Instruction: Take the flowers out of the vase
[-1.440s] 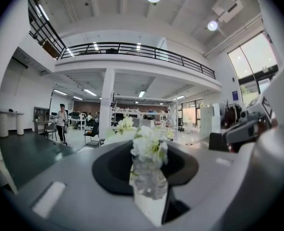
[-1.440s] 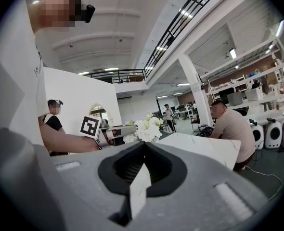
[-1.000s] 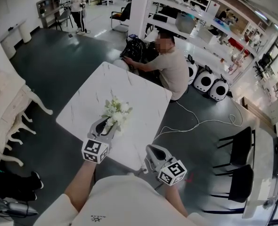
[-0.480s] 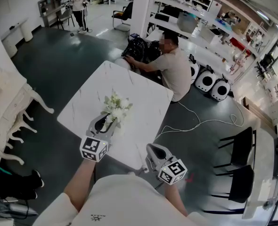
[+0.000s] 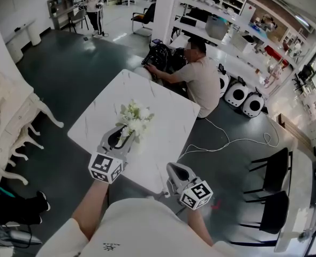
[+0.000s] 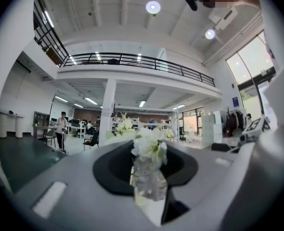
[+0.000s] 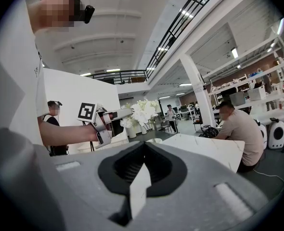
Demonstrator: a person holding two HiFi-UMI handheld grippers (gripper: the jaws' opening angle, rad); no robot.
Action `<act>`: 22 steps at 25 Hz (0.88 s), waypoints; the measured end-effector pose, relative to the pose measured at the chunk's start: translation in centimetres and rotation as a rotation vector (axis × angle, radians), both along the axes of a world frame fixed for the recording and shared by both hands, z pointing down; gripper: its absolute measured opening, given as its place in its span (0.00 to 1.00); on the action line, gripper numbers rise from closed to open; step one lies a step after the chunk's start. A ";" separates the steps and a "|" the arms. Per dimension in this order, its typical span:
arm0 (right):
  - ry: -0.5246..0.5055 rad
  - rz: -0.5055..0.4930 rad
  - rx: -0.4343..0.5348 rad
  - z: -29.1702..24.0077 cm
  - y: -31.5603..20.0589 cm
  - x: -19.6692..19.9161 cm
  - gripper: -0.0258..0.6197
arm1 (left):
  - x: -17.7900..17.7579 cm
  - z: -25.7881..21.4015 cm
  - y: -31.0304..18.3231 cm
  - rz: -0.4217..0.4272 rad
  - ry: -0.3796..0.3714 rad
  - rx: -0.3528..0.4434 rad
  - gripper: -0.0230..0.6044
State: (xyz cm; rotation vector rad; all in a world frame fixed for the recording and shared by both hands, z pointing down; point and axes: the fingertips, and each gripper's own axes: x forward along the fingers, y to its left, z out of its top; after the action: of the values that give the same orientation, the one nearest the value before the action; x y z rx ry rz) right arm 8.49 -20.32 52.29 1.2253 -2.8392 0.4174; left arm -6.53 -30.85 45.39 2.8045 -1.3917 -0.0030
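- Step in hand (judged): withdrawal of the flowers [image 5: 135, 118], with the bunch already gripped and the lift out of the vase under way.
- Left gripper [image 5: 125, 138]: fingers closed on the pale lower part of the bunch, just below the white blooms. The left gripper view shows the bunch clamped between them and the blooms standing upright above the grip.
- Right gripper [image 5: 171, 169]: fingers closed together on nothing. It is held at the near edge of the tabletop [image 5: 168, 116], well apart from the flowers.
- Flower position: above the middle of the tabletop, at the tip of the left gripper.
- Vase: not identifiable in any view. The blooms cover the spot beneath them in the head view. Whether the stems have cleared the rim cannot be told.
- Next move (judged): raise the bunch straight up along the stem line until the stem ends are free, keeping the grip firm and the bunch upright.
- Caution: a tilted pull may drag or tip the vase. The free right gripper is available to steady it if needed.
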 end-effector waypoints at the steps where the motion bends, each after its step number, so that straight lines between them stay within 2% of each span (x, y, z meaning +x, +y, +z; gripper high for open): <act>1: 0.000 -0.001 0.001 -0.1 -0.1 -0.1 0.04 | -0.1 -0.5 0.0 0.000 0.006 0.003 0.22; 22: -0.006 -0.017 0.014 -0.2 1.1 -0.5 0.04 | -1.1 -6.9 2.7 -0.009 0.064 0.110 0.22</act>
State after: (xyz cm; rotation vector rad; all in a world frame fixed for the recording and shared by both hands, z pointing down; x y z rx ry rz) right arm 7.95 -19.21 52.05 1.2032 -2.8598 0.4020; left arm -7.61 -28.19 38.48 2.8563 -1.4331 -0.1735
